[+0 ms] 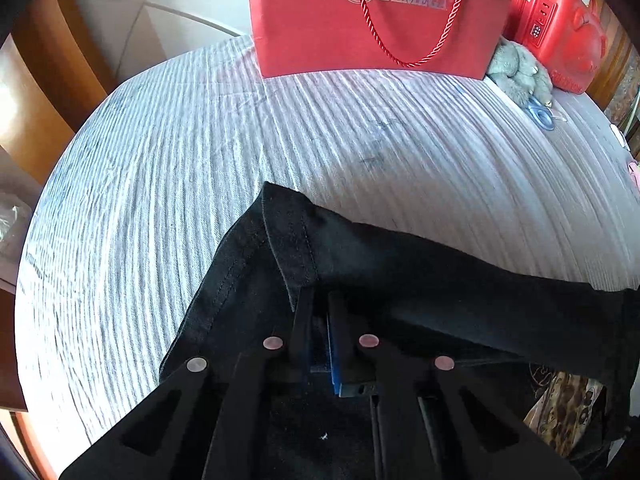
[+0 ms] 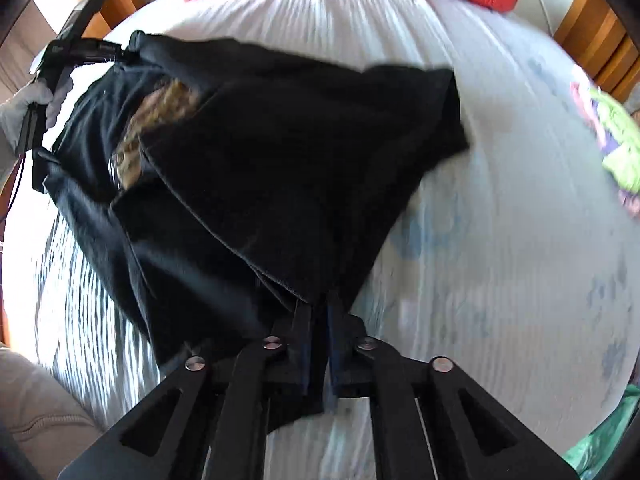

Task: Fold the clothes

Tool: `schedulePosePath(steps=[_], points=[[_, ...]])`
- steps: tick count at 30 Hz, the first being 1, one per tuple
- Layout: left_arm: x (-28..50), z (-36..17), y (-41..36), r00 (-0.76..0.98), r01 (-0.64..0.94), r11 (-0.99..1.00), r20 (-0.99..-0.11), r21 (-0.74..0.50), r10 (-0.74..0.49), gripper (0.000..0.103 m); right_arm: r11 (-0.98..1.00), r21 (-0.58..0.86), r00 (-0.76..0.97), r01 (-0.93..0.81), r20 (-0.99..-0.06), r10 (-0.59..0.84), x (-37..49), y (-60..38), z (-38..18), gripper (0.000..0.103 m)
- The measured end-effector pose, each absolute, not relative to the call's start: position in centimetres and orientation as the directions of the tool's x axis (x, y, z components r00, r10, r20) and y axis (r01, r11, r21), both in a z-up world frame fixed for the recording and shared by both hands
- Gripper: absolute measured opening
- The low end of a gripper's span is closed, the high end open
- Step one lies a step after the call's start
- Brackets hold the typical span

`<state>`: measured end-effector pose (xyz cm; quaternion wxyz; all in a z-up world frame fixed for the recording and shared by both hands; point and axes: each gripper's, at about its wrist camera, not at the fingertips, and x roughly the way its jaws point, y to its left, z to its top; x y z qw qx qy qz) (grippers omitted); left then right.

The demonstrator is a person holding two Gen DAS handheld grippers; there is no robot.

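The fold looks only partly made. The black shirt (image 2: pixel 256 168) hangs stretched between the two tools, one layer already doubled over, with a brown printed patch showing in the gap between the layers; it has yet to be laid flat and squared on the striped cloth (image 1: pixel 168 168) covering the table. The left gripper (image 1: pixel 320 320) has its fingers pressed together on a stitched hem of the shirt just ahead of it. The right gripper (image 2: pixel 319 312) likewise pinches an edge of the shirt at its tips, the fabric spreading away ahead and to its left toward the other tool, held by a gloved hand (image 2: pixel 24 108).

Far ahead of the left gripper stands a red paper bag (image 1: pixel 360 32); its contents cannot be seen. Beside it sit a grey soft toy (image 1: pixel 516 72) and a red case (image 1: pixel 560 20), closed as far as can be told
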<state>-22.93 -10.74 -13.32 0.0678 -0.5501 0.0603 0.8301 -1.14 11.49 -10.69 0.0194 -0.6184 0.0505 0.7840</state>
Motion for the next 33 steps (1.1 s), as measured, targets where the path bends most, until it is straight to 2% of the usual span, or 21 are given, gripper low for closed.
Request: schedulePosePath(steps=[4, 6, 8, 15, 20, 24, 25, 26, 27, 28, 29, 33], points=[[-21.6, -11.5, -12.5, -0.397, -0.191, -0.981, -0.911, -0.038, 0.113, 0.008, -0.983, 0.116, -0.314, -0.146, -0.947, -0.065, -0.8, 12.6, -8.5, 0.011], [-20.1, -10.1, -13.6, -0.414, -0.208, -0.977, -0.901, -0.042, 0.127, 0.016, -0.975, 0.152, -0.382, -0.159, -0.921, -0.081, -1.3, 12.9, -6.8, 0.011], [-18.4, -9.1, -14.4, -0.422, -0.231, -0.972, -0.897, -0.035, 0.133, 0.031, -0.972, 0.190, -0.434, -0.136, -0.894, -0.114, -2.4, 12.6, -5.6, 0.013], [-13.6, -9.3, -17.7, -0.398, -0.222, -0.975, -0.910, -0.023, 0.112, 0.032, -0.959, 0.282, -0.435, -0.010, -0.865, -0.250, -6.7, 7.3, -7.1, 0.013], [-10.3, -10.8, -20.5, -0.360, -0.199, -0.980, -0.928, -0.028, 0.099, 0.032, -0.963, 0.268, -0.353, -0.040, -0.905, -0.238, -9.3, 4.7, -11.3, 0.013], [-7.1, -11.4, -22.9, -0.344, -0.204, -0.977, -0.929, -0.068, 0.137, 0.033, -0.953, 0.284, -0.415, -0.102, -0.883, -0.219, -7.4, 5.8, -9.9, 0.012], [-6.3, -11.4, -23.3, -0.345, -0.205, -0.976, -0.927, -0.077, 0.145, 0.037, -0.953, 0.278, -0.438, -0.118, -0.876, -0.201, -6.3, 6.3, -9.1, 0.013], [-5.5, -11.4, -23.7, -0.346, -0.208, -0.974, -0.925, -0.087, 0.157, 0.043, -0.954, 0.270, -0.458, -0.133, -0.870, -0.182, -5.0, 6.9, -8.4, 0.016], [-4.7, -11.4, -23.9, -0.346, -0.215, -0.972, -0.923, -0.099, 0.170, 0.045, -0.951, 0.267, -0.476, -0.156, -0.864, -0.164, -3.3, 7.4, -7.7, 0.029], [-4.0, -11.4, -24.0, -0.345, -0.224, -0.969, -0.921, -0.108, 0.182, 0.046, -0.948, 0.264, -0.494, -0.178, -0.857, -0.146, -1.7, 8.0, -7.0, 0.037], [-3.5, -11.4, -24.1, -0.346, -0.232, -0.966, -0.919, -0.112, 0.190, 0.047, -0.944, 0.262, -0.510, -0.201, -0.851, -0.127, 0.0, 8.6, -6.4, 0.051], [-2.3, -11.5, -24.0, -0.337, -0.264, -0.954, -0.914, -0.138, 0.226, 0.049, -0.919, 0.268, -0.516, -0.288, -0.852, -0.086, 5.5, 10.4, -6.0, 0.053]])
